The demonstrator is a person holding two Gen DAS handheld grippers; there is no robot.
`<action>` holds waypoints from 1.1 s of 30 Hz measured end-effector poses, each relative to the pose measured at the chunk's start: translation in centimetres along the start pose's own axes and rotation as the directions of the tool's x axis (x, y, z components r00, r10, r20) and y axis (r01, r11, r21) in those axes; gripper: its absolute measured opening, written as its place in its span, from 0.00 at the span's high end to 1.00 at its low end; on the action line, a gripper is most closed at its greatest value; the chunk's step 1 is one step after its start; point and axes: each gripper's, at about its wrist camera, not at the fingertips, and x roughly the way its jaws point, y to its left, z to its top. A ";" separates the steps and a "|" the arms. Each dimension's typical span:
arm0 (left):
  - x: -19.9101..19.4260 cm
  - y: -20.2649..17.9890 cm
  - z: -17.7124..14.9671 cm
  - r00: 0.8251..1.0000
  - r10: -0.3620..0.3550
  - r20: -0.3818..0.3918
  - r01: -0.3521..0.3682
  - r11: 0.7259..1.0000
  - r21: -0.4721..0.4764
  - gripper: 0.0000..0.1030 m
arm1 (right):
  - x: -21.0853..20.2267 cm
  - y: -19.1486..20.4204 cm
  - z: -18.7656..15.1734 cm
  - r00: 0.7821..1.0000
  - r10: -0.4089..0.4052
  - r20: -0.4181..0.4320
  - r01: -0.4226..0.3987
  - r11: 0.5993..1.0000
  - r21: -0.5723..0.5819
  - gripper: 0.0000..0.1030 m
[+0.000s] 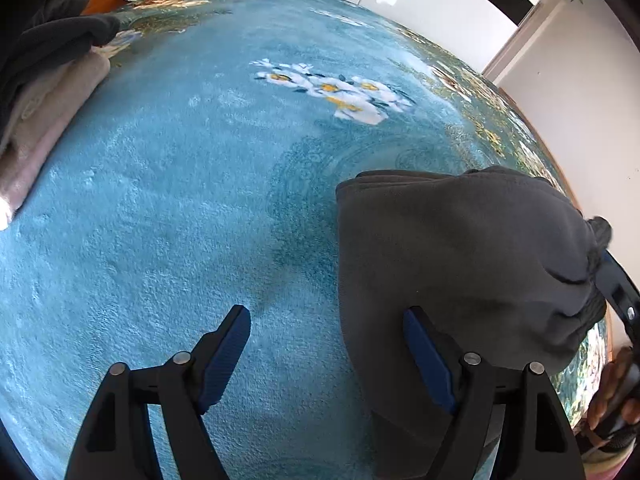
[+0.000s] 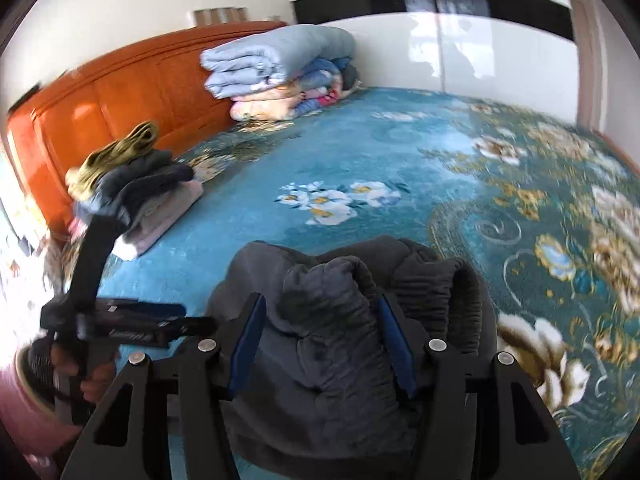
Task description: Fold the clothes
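A dark grey fleece garment [image 1: 460,252] lies folded into a thick bundle on the blue floral bedspread [image 1: 180,200]. My left gripper [image 1: 326,344] is open and empty, its right finger over the garment's left edge. My right gripper [image 2: 320,344] has its jaws around a bunched fold of the same garment [image 2: 328,320]. In the left wrist view the right gripper's body [image 1: 618,292] shows at the garment's far right. In the right wrist view the left gripper's body [image 2: 120,324] shows at the left, held by a hand.
A stack of folded clothes [image 2: 144,196] sits at the left by the orange headboard [image 2: 100,96]; it also shows in the left wrist view [image 1: 44,92]. Folded quilts [image 2: 280,72] are piled at the head of the bed. White wardrobe doors [image 2: 460,52] stand behind.
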 end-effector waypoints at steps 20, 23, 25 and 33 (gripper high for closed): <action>0.2 0.0 0.0 1.000 0.015 -0.001 -0.015 1.000 0.005 0.19 | -2.5 2.6 -1.5 0.997 0.071 -0.019 -0.072 0.990 -0.119 0.41; 0.1 -0.1 0.0 1.000 0.015 0.000 -0.015 1.000 0.006 0.19 | -1.5 1.8 -1.2 0.984 0.172 -0.041 -0.174 0.983 -0.064 0.41; 0.1 -0.1 -0.1 1.000 0.014 -0.001 -0.014 1.000 0.006 0.19 | -0.1 1.5 -1.1 0.988 0.142 -0.059 -0.145 0.988 -0.045 0.41; -0.6 -0.3 0.1 1.000 -0.026 0.016 0.026 0.999 0.023 0.19 | 1.1 -1.2 0.0 0.984 0.176 0.015 -0.175 0.957 0.230 0.87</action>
